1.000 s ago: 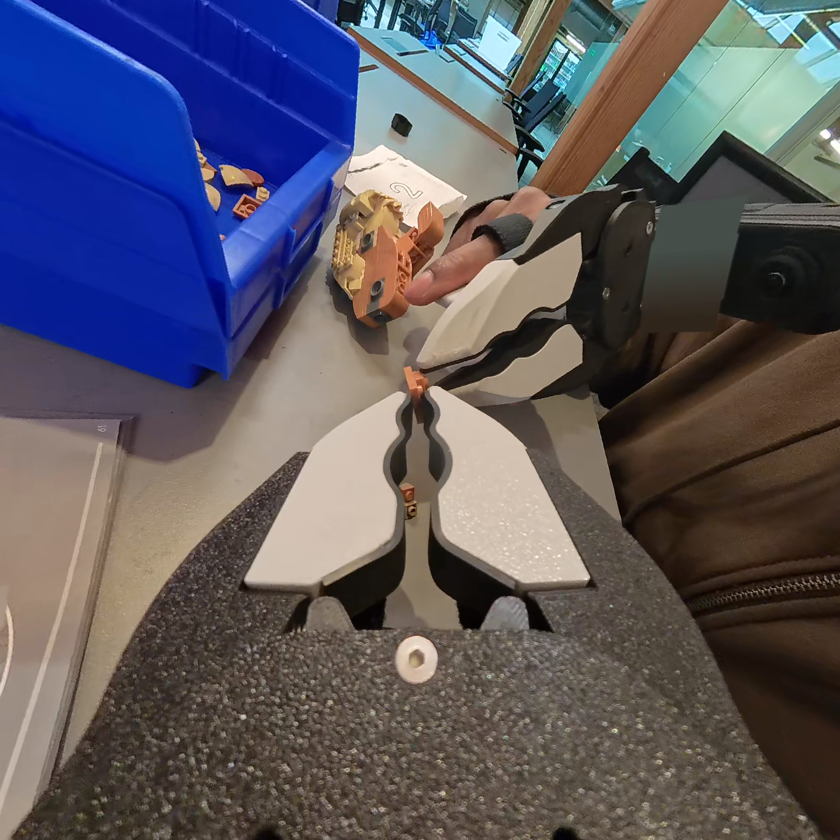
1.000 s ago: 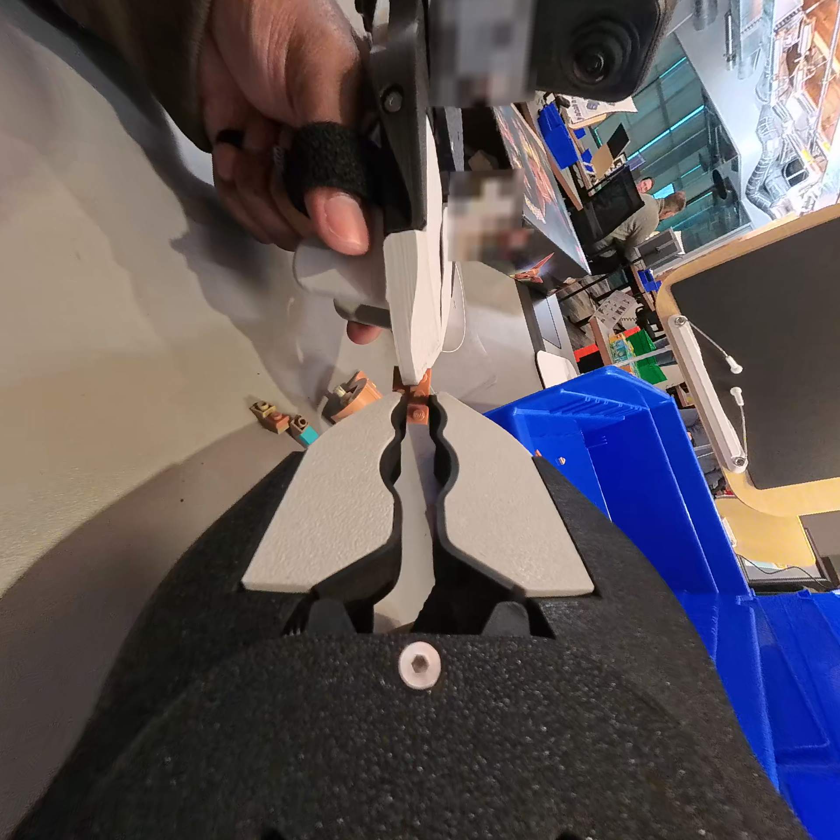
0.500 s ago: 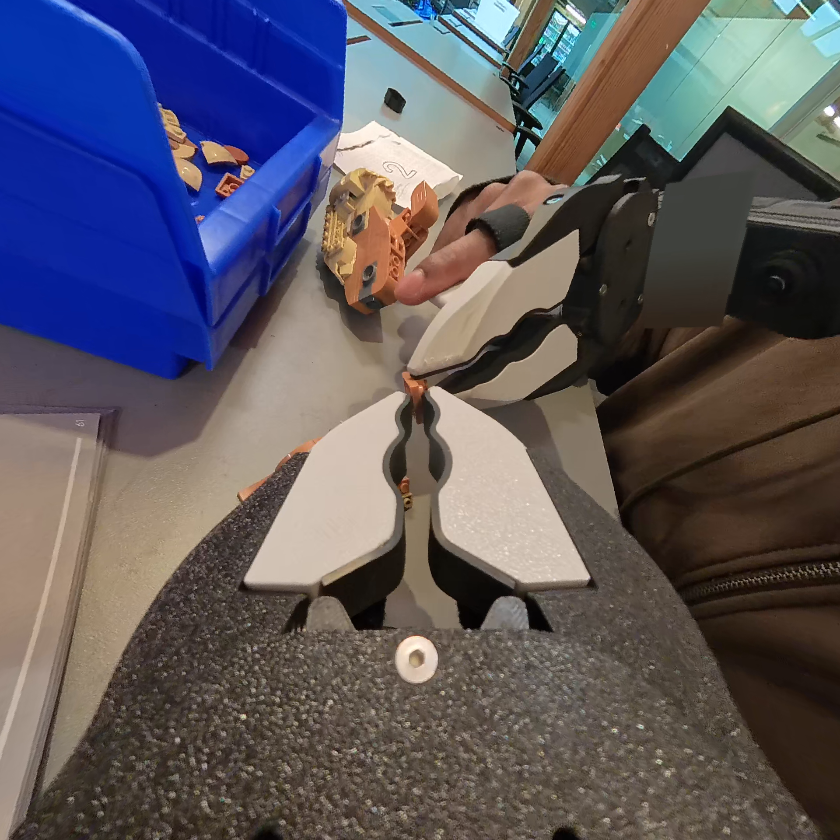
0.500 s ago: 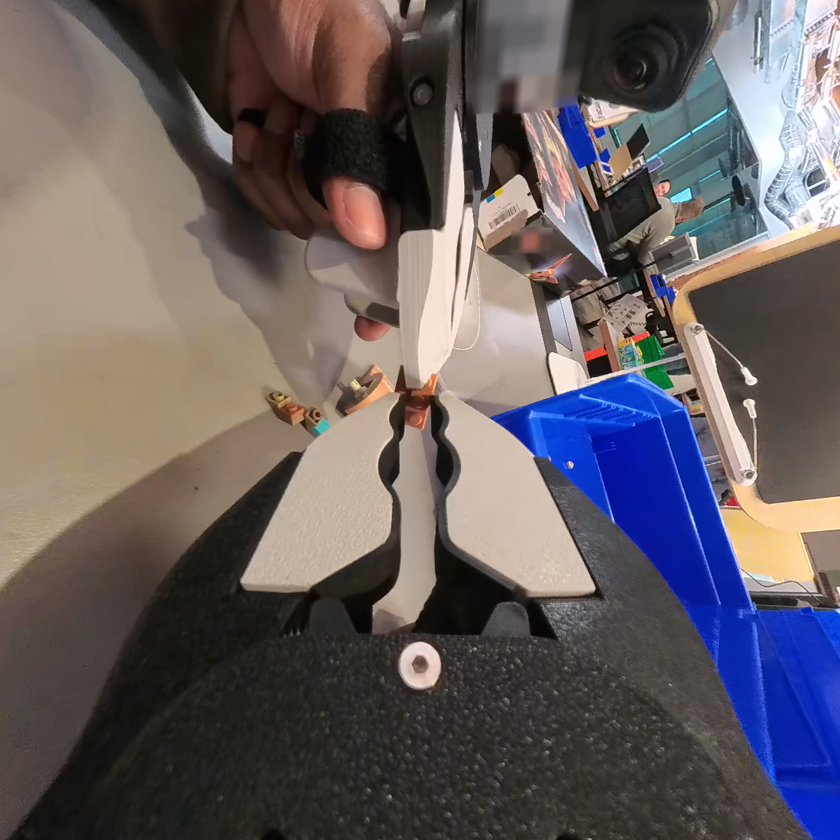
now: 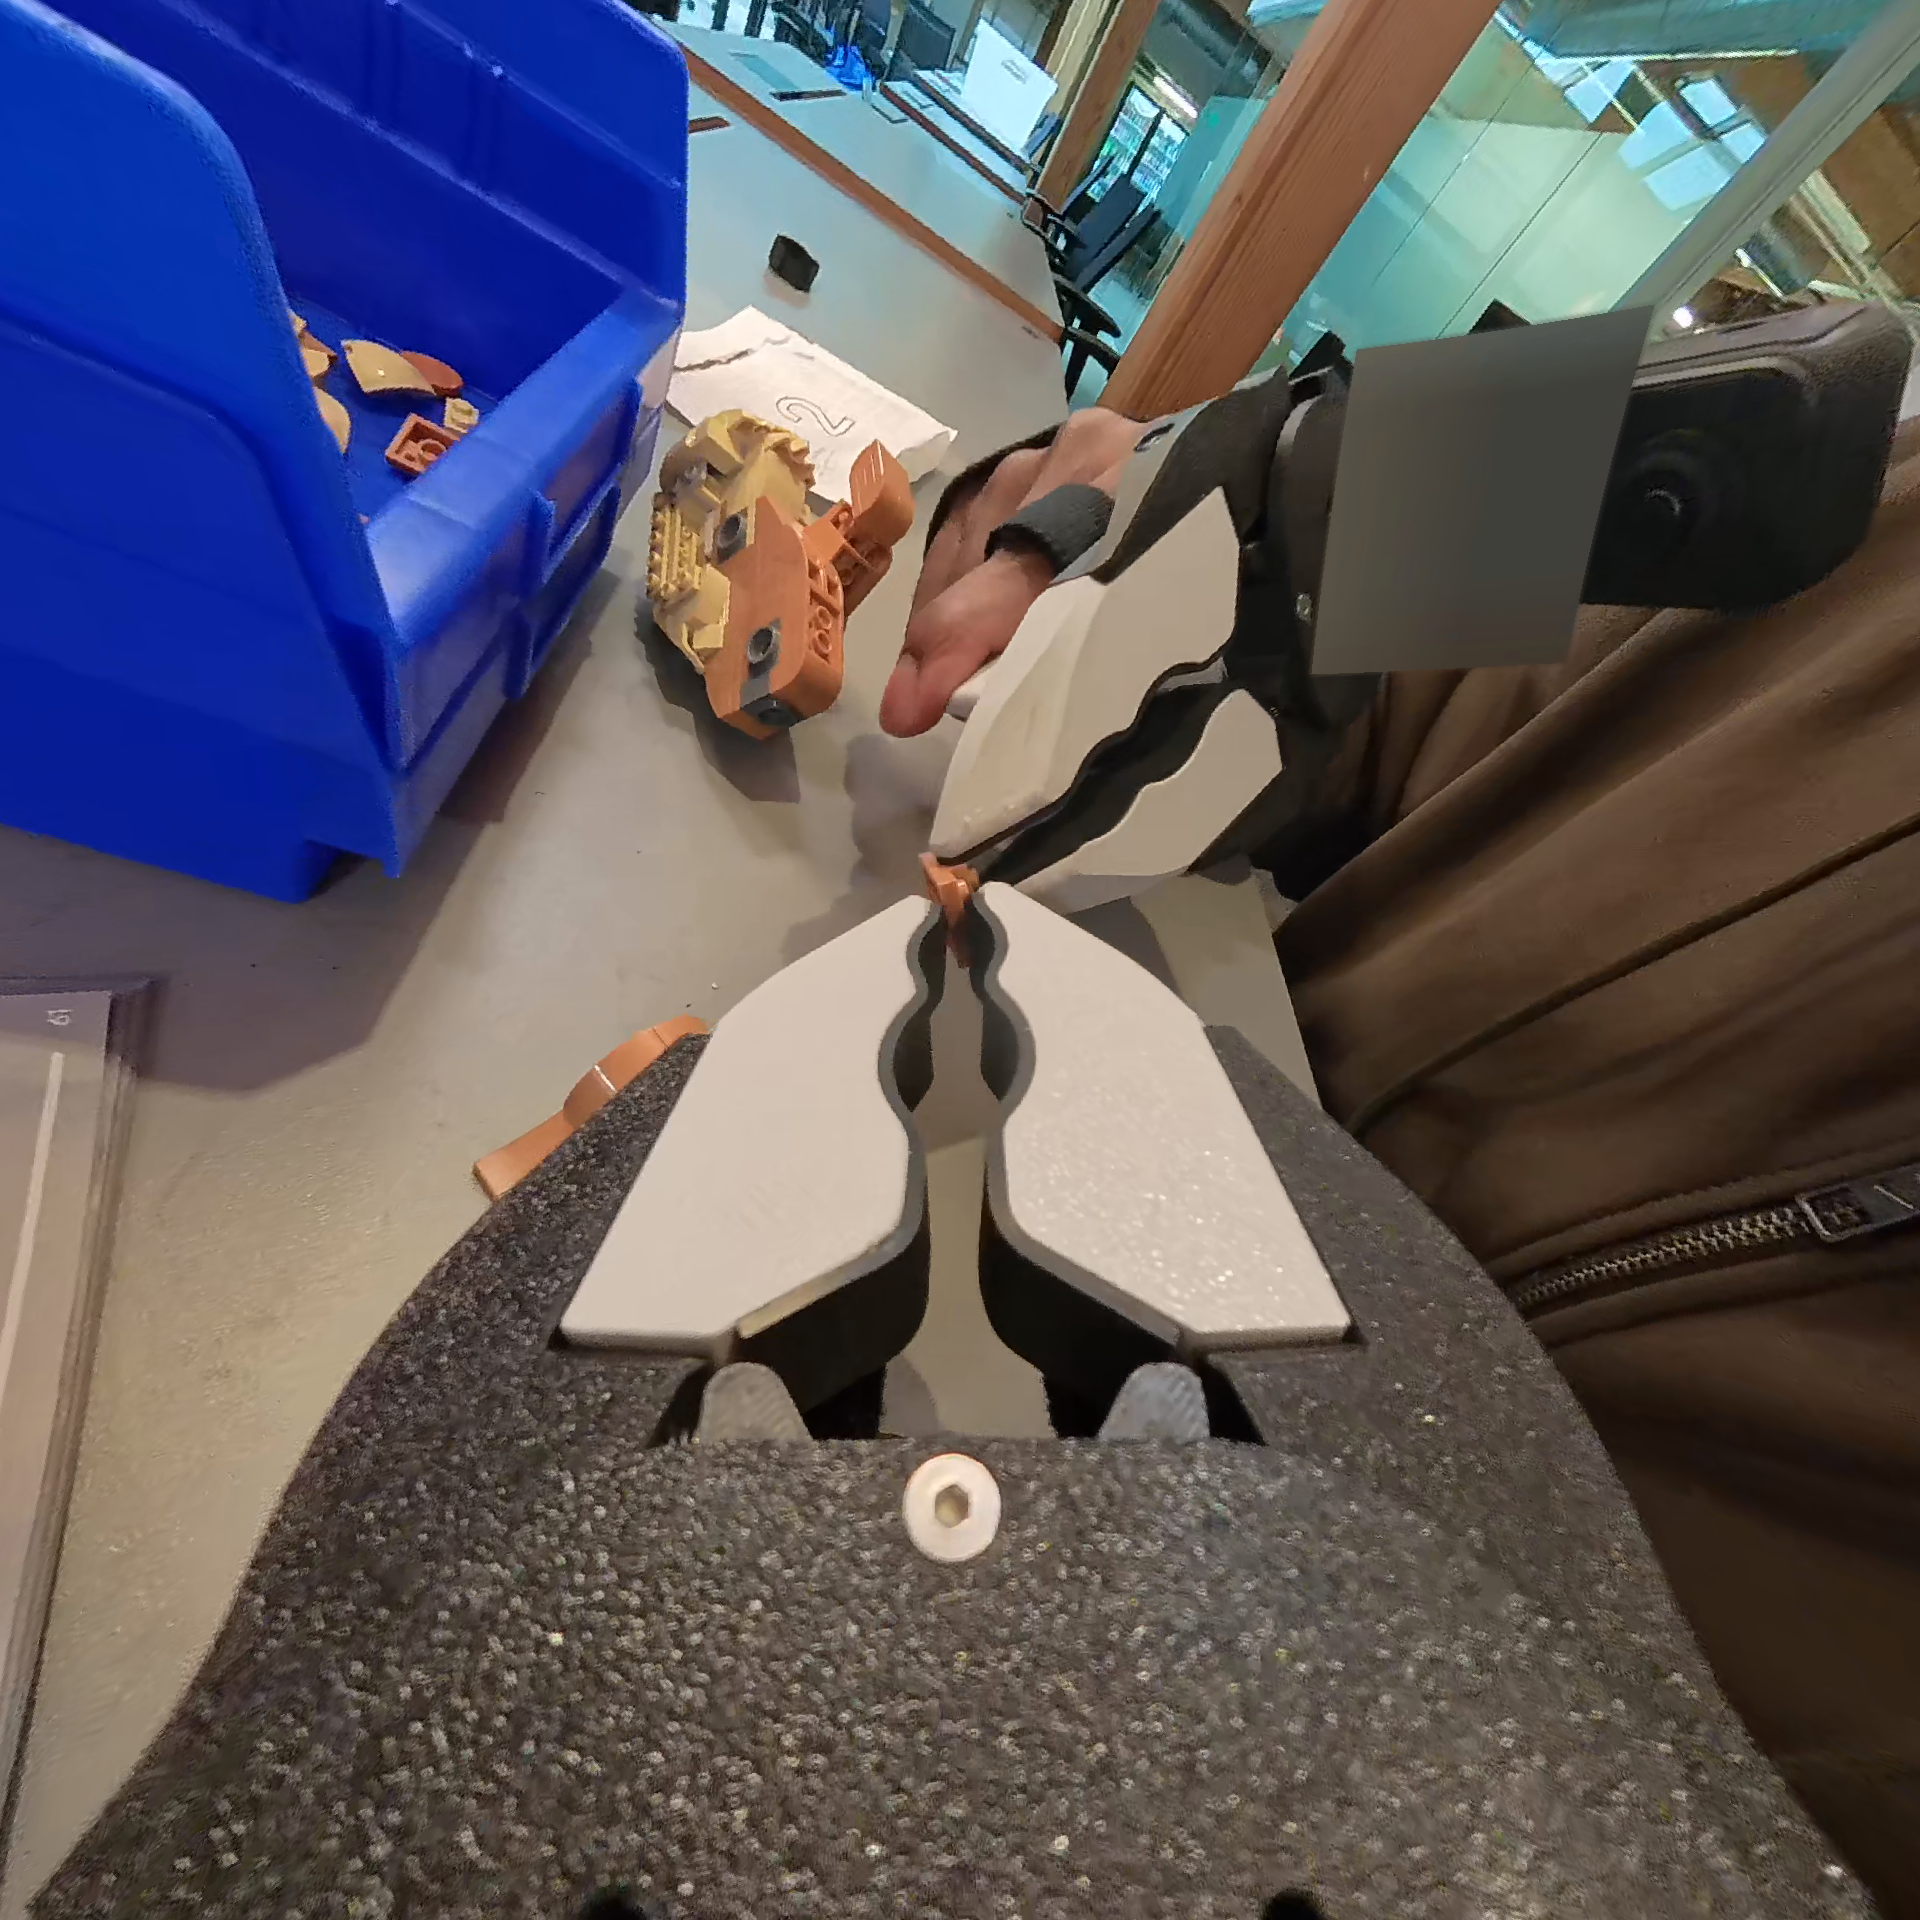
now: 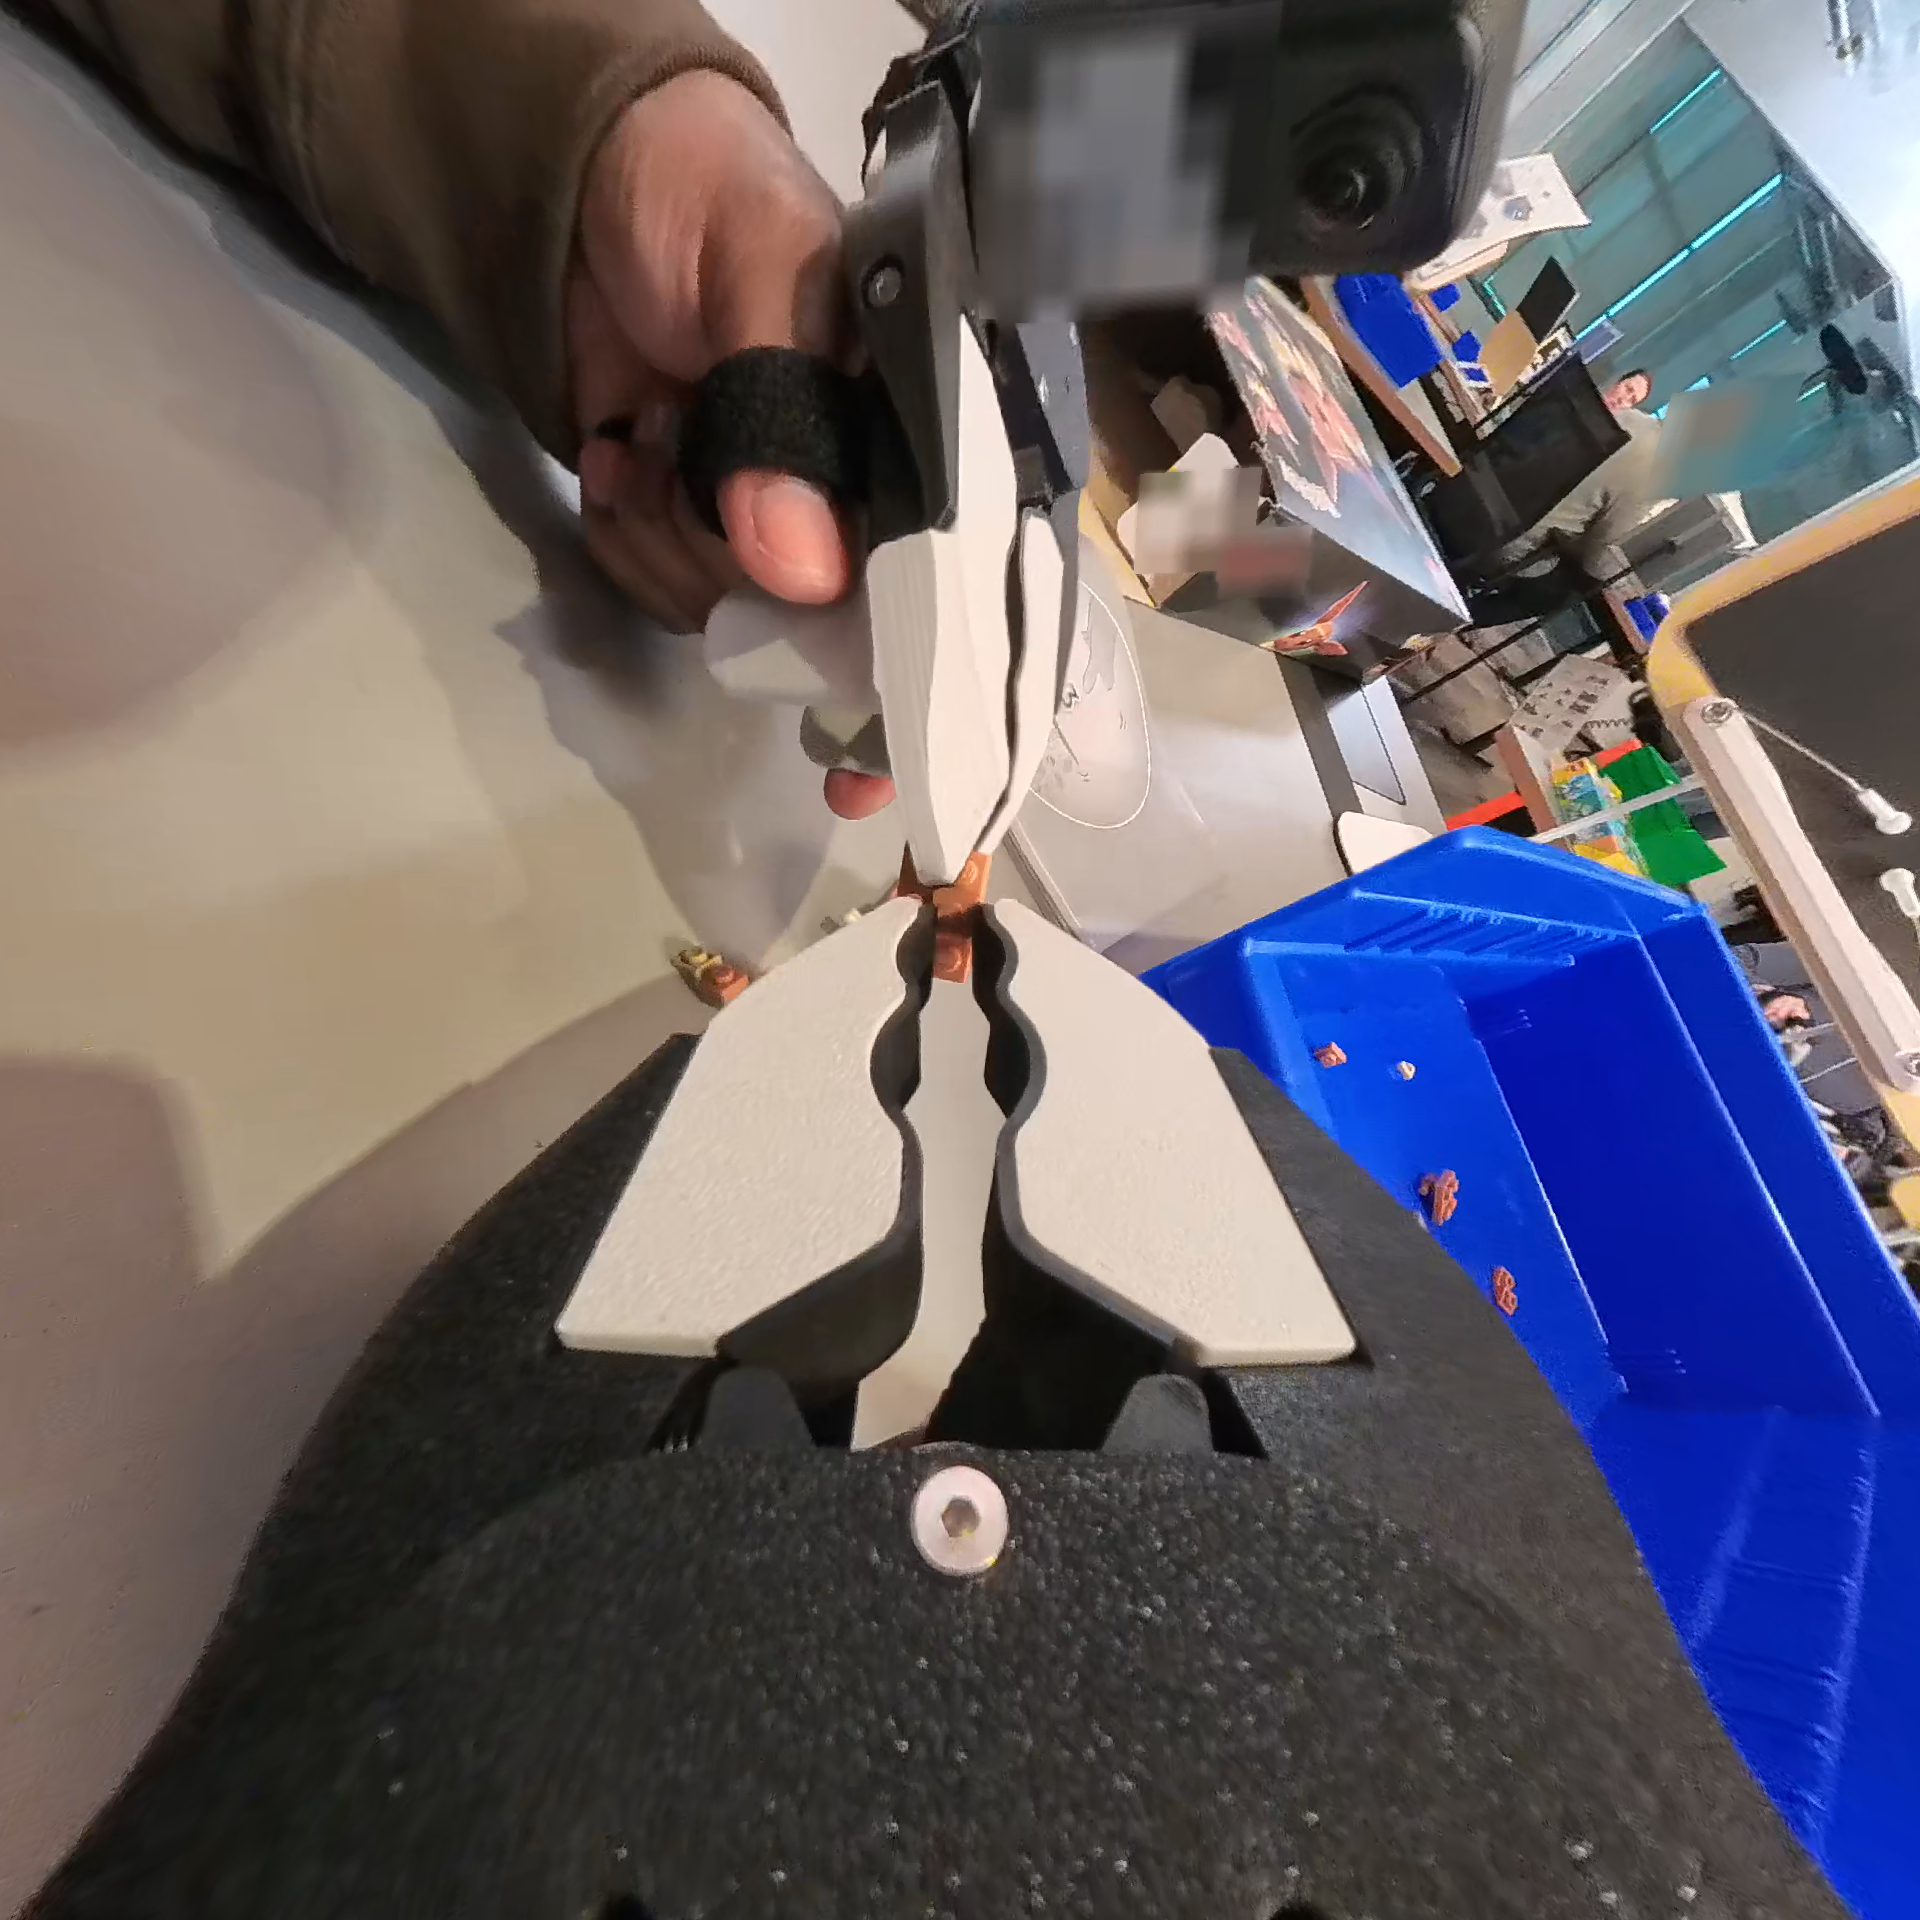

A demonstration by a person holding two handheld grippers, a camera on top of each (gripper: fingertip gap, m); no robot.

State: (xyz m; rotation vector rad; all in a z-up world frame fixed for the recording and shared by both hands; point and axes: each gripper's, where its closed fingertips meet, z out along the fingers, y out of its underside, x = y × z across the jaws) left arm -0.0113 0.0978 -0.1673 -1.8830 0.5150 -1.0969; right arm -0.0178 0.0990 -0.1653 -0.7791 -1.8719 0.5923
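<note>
My left gripper (image 5: 954, 914) is clamped on a thin reddish-brown brick piece (image 5: 958, 930), both pads pressing its flat sides so it stands on edge between the tips. My right gripper (image 6: 951, 920) comes in across it, and its tips are closed on a small orange-brown brick (image 6: 952, 951) that touches the piece in my left one; the two grippers meet tip to tip above the grey table (image 5: 582, 935). My right hand (image 5: 997, 582) shows behind its gripper, one finger through a black strap. Farther along the table, just beside the blue bin (image 5: 312, 540), lies a tan and orange brick model (image 5: 748, 582) on its side, with a white paper sheet (image 5: 800, 400) behind it. Loose tan and brown pieces (image 5: 405, 405) lie in the bin. A curved orange part (image 5: 582, 1101) rests on the table close under my left gripper, and a few small bricks (image 6: 712, 971) sit on the table past my right one.
</note>
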